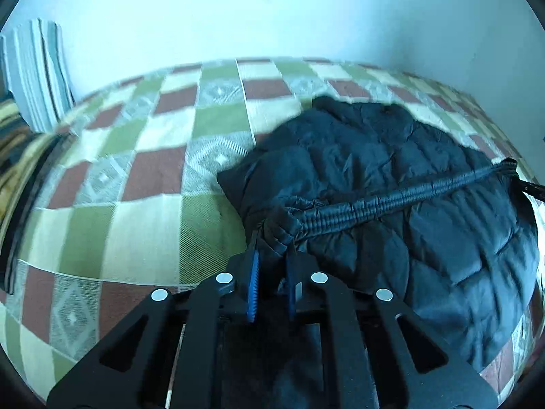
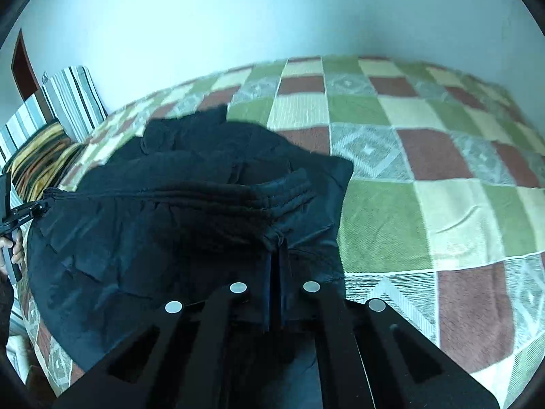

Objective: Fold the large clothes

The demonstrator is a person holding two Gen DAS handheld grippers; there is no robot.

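Bed (image 2: 425, 204) under green, cream, maroon checked cover; pale bare wall (image 1: 238, 10) behind; striped cushions (image 2: 73, 99) leaning at wall.

Honestly there was nothing readable in either view. The only lettering was a tiny pale line of print on the black arm of the left gripper (image 2: 24, 216), seen from the right wrist camera just left of the black quilted jacket (image 2: 153, 238), and it was way too small and blurry to make out. The jacket showed no label, and the checked bedspread (image 2: 425, 204) carried only woven diamond patterns.
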